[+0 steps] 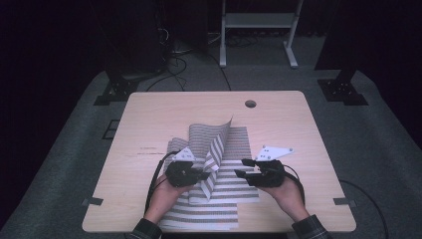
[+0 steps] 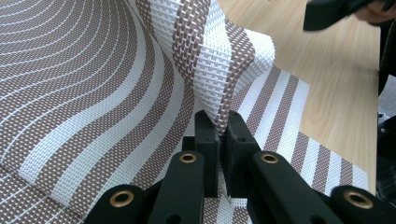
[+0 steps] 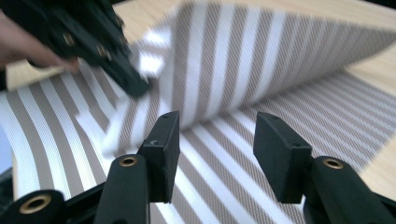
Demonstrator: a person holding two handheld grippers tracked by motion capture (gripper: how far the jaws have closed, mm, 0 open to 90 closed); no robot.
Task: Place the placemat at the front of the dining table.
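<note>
A brown-and-white striped woven mat [image 1: 211,144] curls up from the wooden table [image 1: 149,114], its free corner pointing up and away. My left gripper [image 1: 206,174] is shut on the raised sheet's lower edge. In the left gripper view the jaws [image 2: 219,121] pinch a fold of the mat [image 2: 205,56]. More striped mat [image 1: 239,189] lies flat beneath. My right gripper [image 1: 241,168] stands open just right of the raised sheet. In the right gripper view its jaws [image 3: 217,135] hover over the flat mat [image 3: 224,186] with nothing between them, and the raised sheet [image 3: 261,51] arches ahead.
A round cable hole [image 1: 250,104] sits near the table's far edge. Bare wood surrounds the mats on the left, right and far sides. Beyond the table are a white frame stand [image 1: 259,30] and dark stands on grey carpet. The left gripper [image 3: 93,42] shows at upper left in the right gripper view.
</note>
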